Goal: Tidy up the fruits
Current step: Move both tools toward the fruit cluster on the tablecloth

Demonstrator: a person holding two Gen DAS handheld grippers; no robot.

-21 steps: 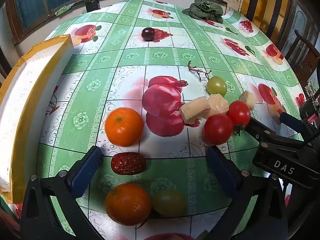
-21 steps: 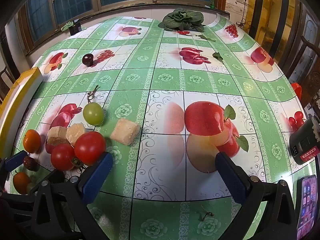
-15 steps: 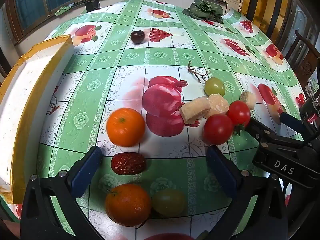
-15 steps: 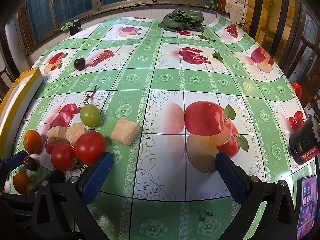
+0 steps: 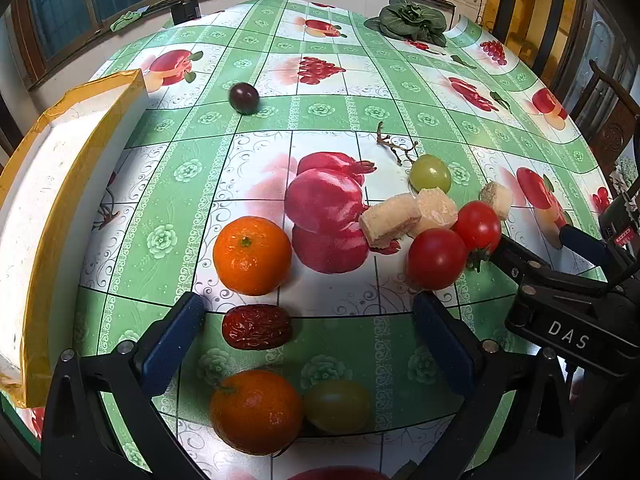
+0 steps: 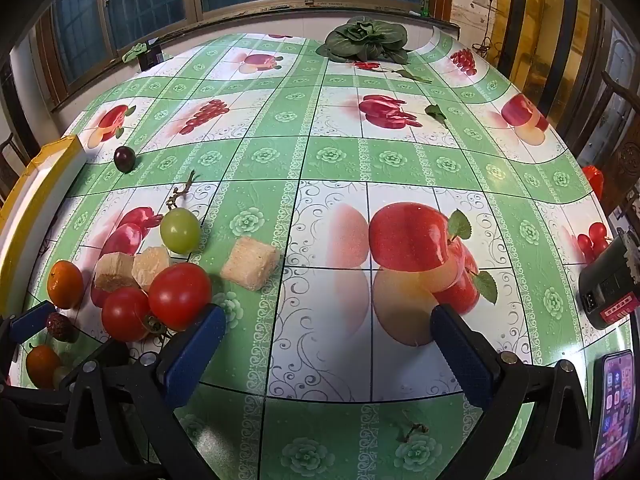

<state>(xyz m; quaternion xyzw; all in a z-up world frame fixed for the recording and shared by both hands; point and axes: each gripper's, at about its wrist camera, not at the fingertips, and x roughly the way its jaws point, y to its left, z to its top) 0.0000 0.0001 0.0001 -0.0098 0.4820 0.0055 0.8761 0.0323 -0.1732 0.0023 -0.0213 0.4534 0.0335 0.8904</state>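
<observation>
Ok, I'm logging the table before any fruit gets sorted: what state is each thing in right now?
Left tongs: open, empty.
Right tongs: open, empty.
Red date: loose on the cloth, between the left tongs' fingers, untouched.
Two tomatoes: touching each other.
Dark grape: lying apart from the rest, near the box.
Green grape: off its stem.
White box: nothing seen inside.
Phone: screen lit.

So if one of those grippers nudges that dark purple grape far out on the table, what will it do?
The dark grape looks round and smooth and lies alone on the glossy tablecloth, so a nudge would probably send it rolling. It looks small, likely light. Its shiny skin might slip between the flat blue pads, and a hard squeeze could burst it.
</observation>
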